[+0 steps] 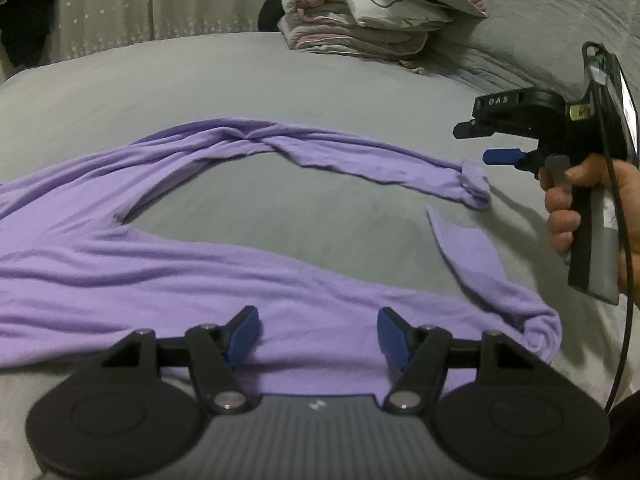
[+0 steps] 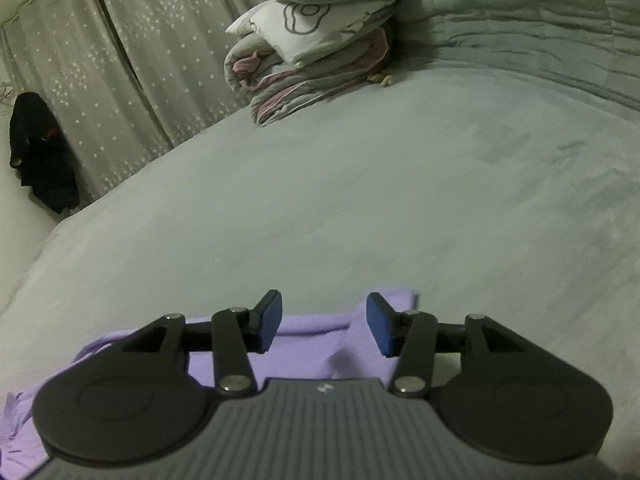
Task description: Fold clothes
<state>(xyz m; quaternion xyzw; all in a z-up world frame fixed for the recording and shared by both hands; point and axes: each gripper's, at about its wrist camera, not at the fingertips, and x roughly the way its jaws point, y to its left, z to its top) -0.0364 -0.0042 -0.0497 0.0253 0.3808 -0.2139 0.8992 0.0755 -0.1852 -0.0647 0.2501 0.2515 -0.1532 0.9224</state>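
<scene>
Nearest us, our left gripper (image 1: 318, 330) hangs over the lilac garment (image 1: 168, 268) with its jaws wide apart and nothing between the blue pads (image 1: 247, 330); the cloth lies flat under them, untouched. That garment is our landmark. It spreads across the near part of the grey bed cover (image 1: 256, 92), two long limbs of cloth curving away from its bulk and enclosing an oval of bare cover. The farther limb ends in a small bunched cuff (image 1: 474, 186); the nearer one doubles back at a fold, its free end (image 1: 460, 240) pointing toward that cuff without touching it.

Just beyond the cuff's side of the garment, our right gripper (image 1: 486, 142) is held clear above the cover by a hand (image 1: 568, 204), jaws parted and empty. In its own wrist view the right gripper (image 2: 324, 320) shows the same gap, with a corner of the lilac garment (image 2: 320, 344) lying below the pads (image 2: 378, 324), not pinched.

Past the garment the cover runs open and smooth, with plenty of free room up to its far edge. There a stack of folded bedding (image 1: 360, 12) sits well apart from the garment. Left of the stack hangs a star-dotted curtain (image 2: 132, 52), and a dark cloth (image 2: 40, 156) droops beside the bed's edge.

The right gripper's body carries the letters "DAS" (image 1: 498, 101).
</scene>
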